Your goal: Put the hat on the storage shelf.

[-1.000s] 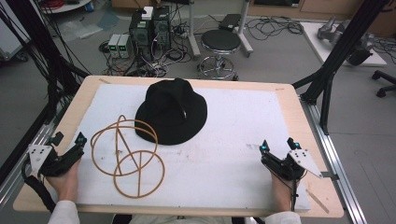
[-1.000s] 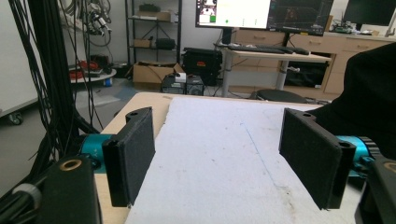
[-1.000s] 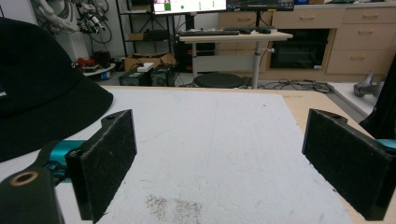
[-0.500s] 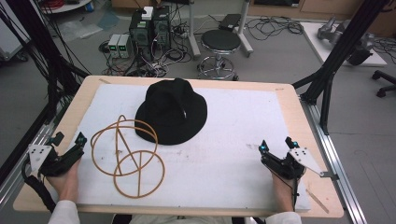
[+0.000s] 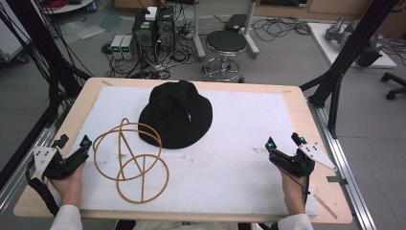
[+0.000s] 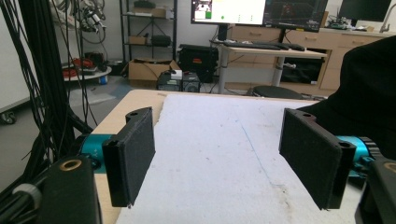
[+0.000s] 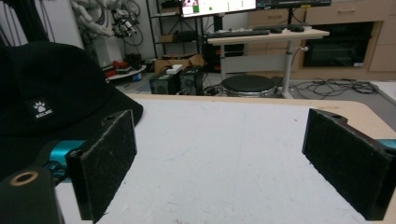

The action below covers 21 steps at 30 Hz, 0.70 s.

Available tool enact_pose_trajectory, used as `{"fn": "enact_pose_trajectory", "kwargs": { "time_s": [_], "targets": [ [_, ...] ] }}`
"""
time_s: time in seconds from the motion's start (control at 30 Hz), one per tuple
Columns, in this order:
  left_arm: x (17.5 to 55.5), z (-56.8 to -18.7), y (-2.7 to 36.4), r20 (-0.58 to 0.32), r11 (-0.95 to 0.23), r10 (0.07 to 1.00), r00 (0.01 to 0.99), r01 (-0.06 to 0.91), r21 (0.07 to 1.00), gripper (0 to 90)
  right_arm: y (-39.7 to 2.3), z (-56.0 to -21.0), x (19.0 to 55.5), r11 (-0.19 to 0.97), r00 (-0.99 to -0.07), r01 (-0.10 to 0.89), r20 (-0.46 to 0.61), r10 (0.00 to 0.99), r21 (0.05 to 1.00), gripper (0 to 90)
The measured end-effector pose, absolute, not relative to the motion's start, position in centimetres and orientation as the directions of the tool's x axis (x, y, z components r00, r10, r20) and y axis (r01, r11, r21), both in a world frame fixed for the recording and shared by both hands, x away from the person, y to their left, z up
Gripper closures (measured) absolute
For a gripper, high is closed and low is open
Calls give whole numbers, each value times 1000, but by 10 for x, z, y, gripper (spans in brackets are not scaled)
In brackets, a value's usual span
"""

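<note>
Nothing on the bench has shifted since the earlier frames: both hand-held grippers rest where they were at the near corners, and the hat and wire frame lie unmoved.

Nearest the camera, the left hand-held gripper [image 5: 73,142] sits at the near left edge of the light wooden bench [image 5: 297,103], held in the person's left hand [image 5: 67,184], its two black padded jaws spread wide with nothing between them. At the near right, the right hand-held gripper [image 5: 284,142], held in the right hand [image 5: 292,191], is likewise released, jaws parted over bare white mat [image 5: 239,143].

Just beside the left hand-held gripper lies a tan wire frame of interlocking rings [image 5: 130,160], flat on the white mat covering the bench. Its far rim touches or slightly overlaps the brim of a black fabric bucket hat [image 5: 176,115], which sits crown up toward the middle far side. In the right gripper view, a small white paw-print label [image 7: 41,108] shows on the hat; its lettering is too small to read.

Beyond the bench stand a round black stool [image 5: 226,43], computer boxes [image 5: 153,24] and tangled cables on the floor.
</note>
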<state>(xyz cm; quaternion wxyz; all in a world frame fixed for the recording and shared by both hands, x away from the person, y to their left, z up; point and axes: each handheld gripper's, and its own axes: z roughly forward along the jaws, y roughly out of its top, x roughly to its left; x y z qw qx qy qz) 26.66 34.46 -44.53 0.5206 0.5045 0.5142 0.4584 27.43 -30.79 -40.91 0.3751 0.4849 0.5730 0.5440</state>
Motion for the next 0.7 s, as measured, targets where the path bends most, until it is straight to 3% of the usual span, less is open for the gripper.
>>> {"fn": "enact_pose_trajectory", "kwargs": {
  "time_s": [0.7],
  "targets": [
    [271, -446, 341, -62, 59, 995, 72, 49, 997, 270, -251, -382, 306, 34, -428, 150, 34, 903, 988, 92]
  ]
}}
